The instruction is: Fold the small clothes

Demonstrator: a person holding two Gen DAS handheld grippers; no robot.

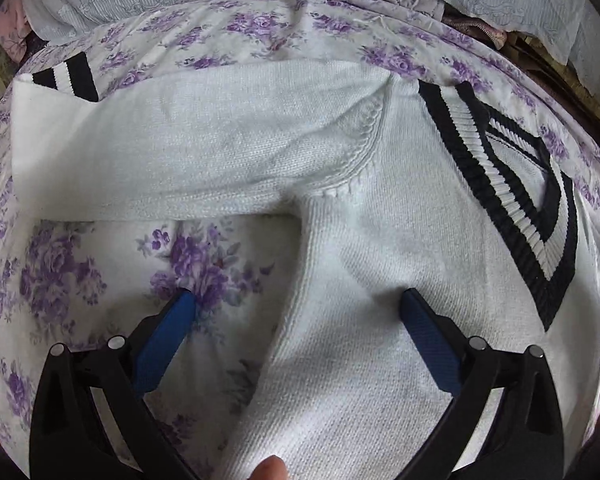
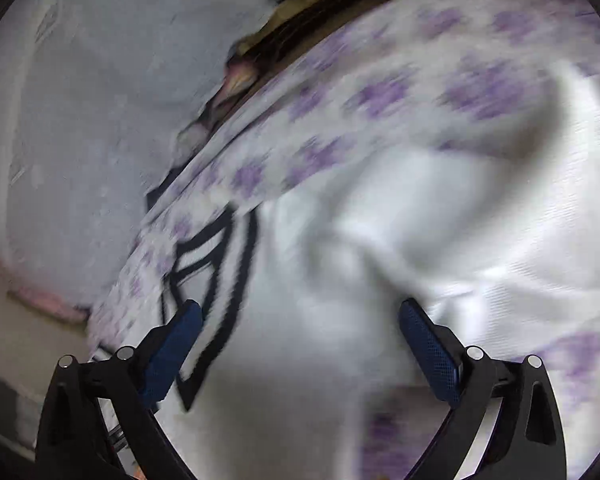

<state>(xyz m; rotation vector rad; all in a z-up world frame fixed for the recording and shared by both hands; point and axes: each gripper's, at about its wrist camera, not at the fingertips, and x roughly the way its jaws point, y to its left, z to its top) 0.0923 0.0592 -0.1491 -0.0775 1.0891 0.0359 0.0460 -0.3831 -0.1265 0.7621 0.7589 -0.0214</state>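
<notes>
My left gripper (image 1: 298, 300) spread wide over the white knit sweater (image 1: 360, 240), its striped V-neck collar (image 1: 512, 200) ahead-right, floral bedsheet (image 1: 60, 280) beneath, my right gripper (image 2: 300, 312) also spread, view blurred

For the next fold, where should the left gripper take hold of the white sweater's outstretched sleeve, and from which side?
Probably at the striped cuff, the sleeve's free end lying flat on the floral sheet. Come in from beyond the cuff, fingers in line with the sleeve, so one pinch lifts both layers and carries it over the sweater body. The left gripper is open, above the underarm.
</notes>
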